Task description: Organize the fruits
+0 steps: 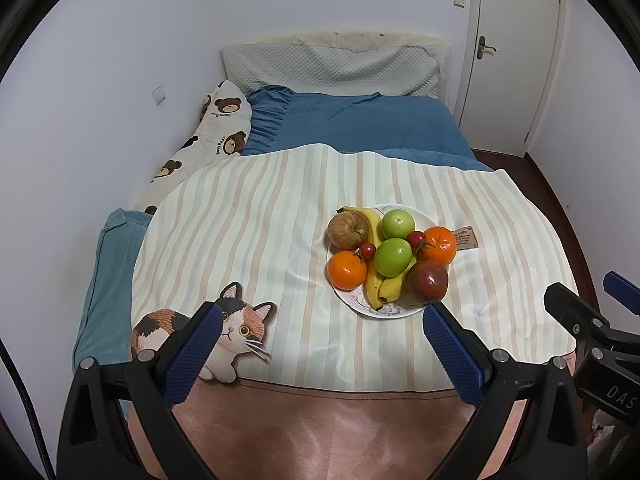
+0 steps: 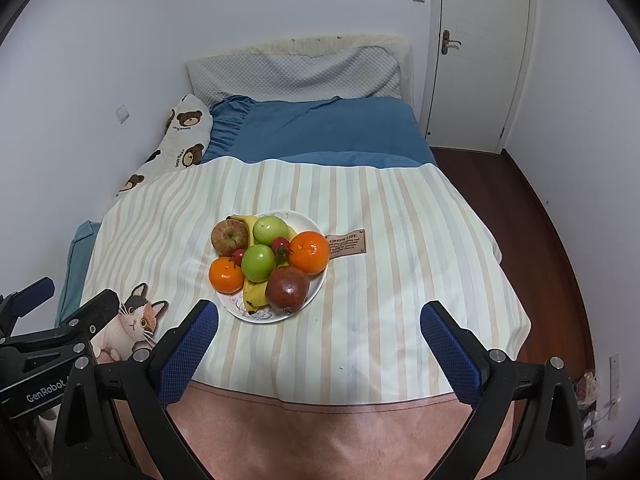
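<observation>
A white plate rests on the striped blanket and holds a pile of fruit. On it lie a red apple, two green apples, two oranges, a pomegranate, bananas and two small red fruits. My left gripper hovers open just short of the plate. My right gripper is open too, near the plate's right front.
The bed carries a blue quilt, a grey pillow and a bear-print pillow. A cat patch decorates the blanket's front left. A pink cover lies nearest me. A white door and dark wood floor are at right.
</observation>
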